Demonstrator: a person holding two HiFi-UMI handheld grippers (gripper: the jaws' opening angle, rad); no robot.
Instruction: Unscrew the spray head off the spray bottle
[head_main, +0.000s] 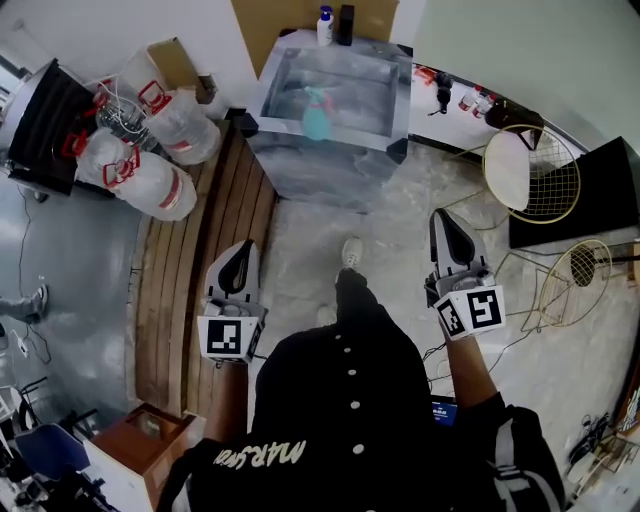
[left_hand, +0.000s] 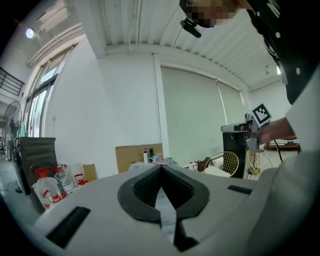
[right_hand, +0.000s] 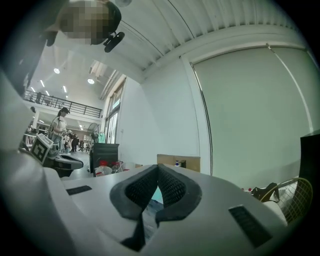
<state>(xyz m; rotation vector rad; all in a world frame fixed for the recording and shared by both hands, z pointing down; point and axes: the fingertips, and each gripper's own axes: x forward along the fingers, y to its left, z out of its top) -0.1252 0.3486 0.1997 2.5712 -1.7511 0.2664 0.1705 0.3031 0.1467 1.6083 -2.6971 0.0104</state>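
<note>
Counter (head_main: 320, 178): steel. Rear edge carries white bottle (head_main: 325, 25) w/ black bottle (head_main: 346, 24) just beside it. Cardboard (head_main: 275, 25) stands behind. Jugs (head_main: 150, 160) and slat deck (head_main: 200, 300) at left, wire chairs (head_main: 520, 165) at right.

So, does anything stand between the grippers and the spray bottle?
Nothing visible does. The left gripper and the right gripper, both shut and empty, have only floor between them and the metal table where the spray bottle stands.
</note>
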